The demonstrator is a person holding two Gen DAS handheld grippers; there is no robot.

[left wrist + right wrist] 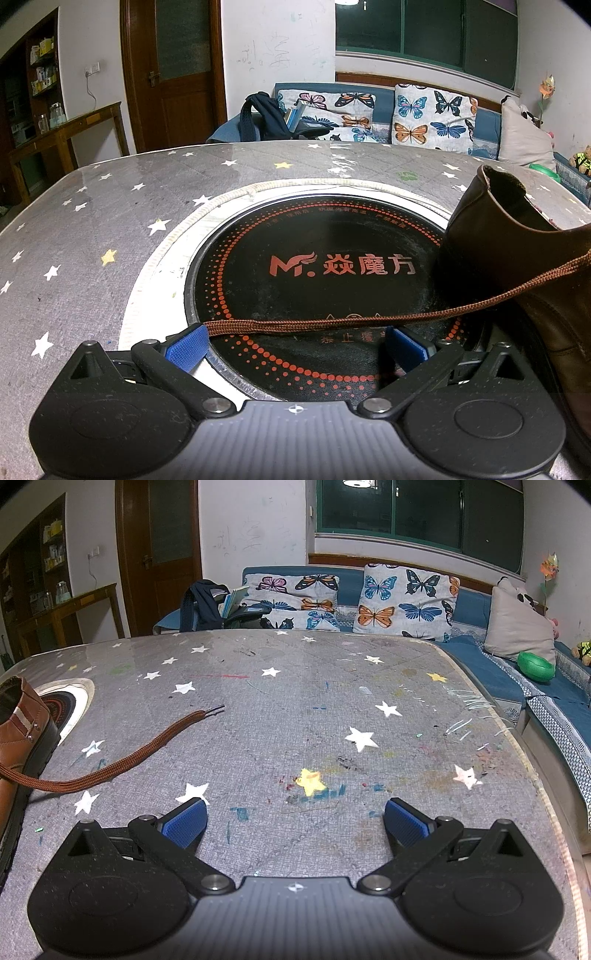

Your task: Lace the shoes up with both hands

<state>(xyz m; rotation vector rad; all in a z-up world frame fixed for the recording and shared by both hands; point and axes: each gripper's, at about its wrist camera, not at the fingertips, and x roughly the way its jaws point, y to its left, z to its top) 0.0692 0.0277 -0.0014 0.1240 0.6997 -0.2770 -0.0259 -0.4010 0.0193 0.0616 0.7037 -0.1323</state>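
Showing, at far left, the left gripper hovering low over the round black hotplate set into the star-patterned table cover, jaws spread wide and gripping nothing. Running across that gap, one brown shoelace, its end lying against the left blue pad without being pinched, probably laid there so that a closing of the jaws can catch it. Rising rightward from there, the same lace climbing taut-looking toward the brown leather shoe, standing upright at the hotplate's right edge with its opening facing up; eyelets not being visible, so lacing progress cannot be judged. Continuing right into the right-wrist view, showing the shoe at the left border and a second lace end trailing loosely over the table cover, its dark tip pointing away. Hovering well apart from it, the right gripper, likewise spread open and empty above bare cloth, seemingly waiting its turn. Standing beyond the table, a blue sofa with butterfly cushions, a green bowl-like object, and a wooden door; nothing lying between either gripper and its lace.
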